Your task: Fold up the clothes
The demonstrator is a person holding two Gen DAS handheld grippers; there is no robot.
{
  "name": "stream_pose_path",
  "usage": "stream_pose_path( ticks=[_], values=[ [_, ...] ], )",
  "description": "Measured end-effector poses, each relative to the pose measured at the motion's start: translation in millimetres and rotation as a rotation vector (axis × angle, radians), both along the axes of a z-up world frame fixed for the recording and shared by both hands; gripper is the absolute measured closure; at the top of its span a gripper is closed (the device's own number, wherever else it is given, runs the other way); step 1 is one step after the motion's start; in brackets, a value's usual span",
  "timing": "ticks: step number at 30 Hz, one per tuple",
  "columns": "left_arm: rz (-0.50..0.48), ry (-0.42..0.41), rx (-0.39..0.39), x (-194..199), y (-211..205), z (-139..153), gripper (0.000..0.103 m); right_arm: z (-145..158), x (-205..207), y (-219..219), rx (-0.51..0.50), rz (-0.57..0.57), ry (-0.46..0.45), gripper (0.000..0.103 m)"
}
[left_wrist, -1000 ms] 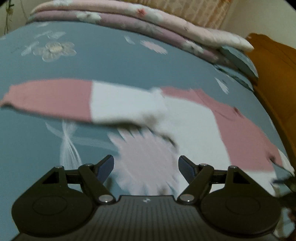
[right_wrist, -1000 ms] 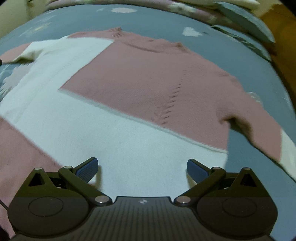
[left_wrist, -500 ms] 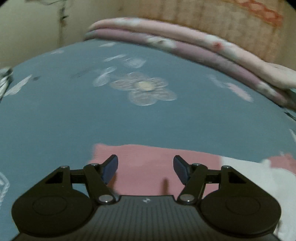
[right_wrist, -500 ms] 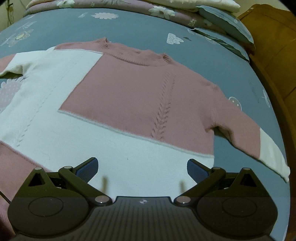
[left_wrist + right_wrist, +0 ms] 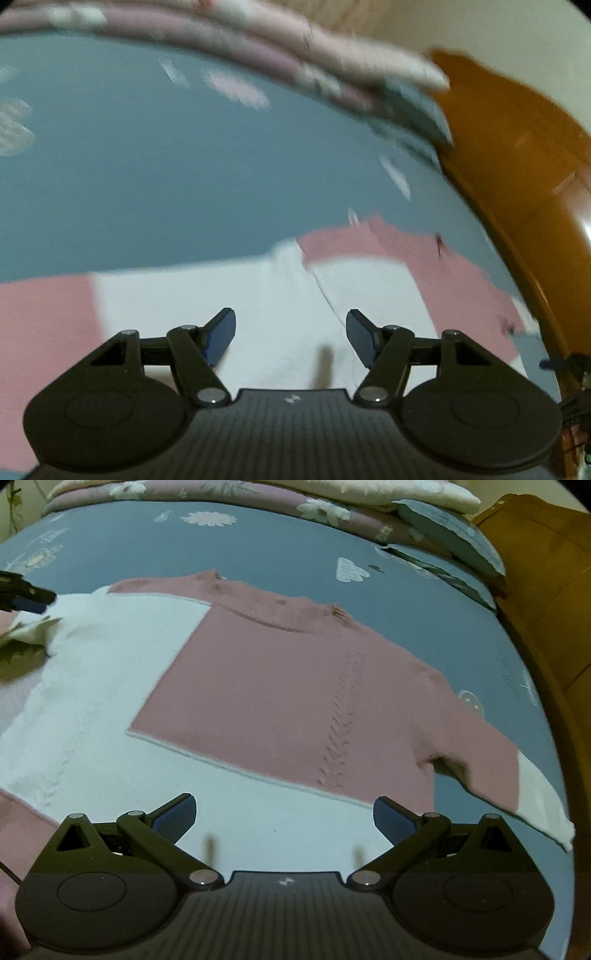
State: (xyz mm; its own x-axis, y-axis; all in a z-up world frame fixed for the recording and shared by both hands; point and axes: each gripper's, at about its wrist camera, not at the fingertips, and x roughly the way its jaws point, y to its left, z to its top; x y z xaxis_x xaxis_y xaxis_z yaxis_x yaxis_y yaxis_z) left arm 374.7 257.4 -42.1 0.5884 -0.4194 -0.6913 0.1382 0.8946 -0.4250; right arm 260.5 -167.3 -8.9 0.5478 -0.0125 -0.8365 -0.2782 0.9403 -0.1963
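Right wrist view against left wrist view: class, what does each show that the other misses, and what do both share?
Only the right wrist view shows the pink and white knitted sweater's round neckline, cable stitch and right sleeve, and the open right gripper. Only the left wrist view, blurred, shows the pink end of the other sleeve. Both show the sweater, the grey-blue flowered bedsheet, the orange wooden bed frame and the open left gripper.

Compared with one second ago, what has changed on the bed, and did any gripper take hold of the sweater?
The left gripper has swung: half a second ago it faced the pink cuff, now the white sleeve part of the sweater. The right gripper moved slightly closer over the white hem. Neither grasped anything; both remain open. The sweater stays spread flat on the blue bedsheet.
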Motion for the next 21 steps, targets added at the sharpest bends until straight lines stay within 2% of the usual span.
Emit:
stream_pose_path(
  ticks=[1,3,5,9,11,14,16,21],
  values=[
    [-0.001,0.001,0.051,4.0,-6.7,-6.4,0.038,0.1,-1.0,-1.3,-0.003,-0.009,0.001,0.000],
    [-0.001,-0.070,0.140,4.5,-10.2,-10.6,0.044,0.2,-3.1,-3.8,-0.008,-0.028,0.003,0.000],
    [0.012,-0.108,0.169,5.6,-7.3,-10.8,0.046,-1.9,-3.5,-7.2,-0.003,-0.051,0.010,0.000],
    [0.043,-0.100,0.198,17.6,3.5,-5.7,0.045,-7.9,-1.1,-6.0,0.002,-0.066,0.023,0.000],
    [0.054,-0.112,0.233,7.6,-4.5,5.0,0.044,-9.2,0.1,-2.2,0.009,-0.048,0.022,0.000],
    [-0.015,-0.173,0.205,-8.6,-17.0,20.9,0.037,-11.2,1.9,3.7,0.021,-0.022,0.022,0.000],
    [-0.056,-0.202,0.176,-22.3,-31.0,26.0,0.037,-15.5,6.0,9.8,0.014,-0.007,0.028,0.000],
    [-0.063,-0.171,0.009,-38.1,-39.2,14.5,0.036,-31.9,16.1,19.3,0.045,0.012,0.070,0.000]
  ],
)
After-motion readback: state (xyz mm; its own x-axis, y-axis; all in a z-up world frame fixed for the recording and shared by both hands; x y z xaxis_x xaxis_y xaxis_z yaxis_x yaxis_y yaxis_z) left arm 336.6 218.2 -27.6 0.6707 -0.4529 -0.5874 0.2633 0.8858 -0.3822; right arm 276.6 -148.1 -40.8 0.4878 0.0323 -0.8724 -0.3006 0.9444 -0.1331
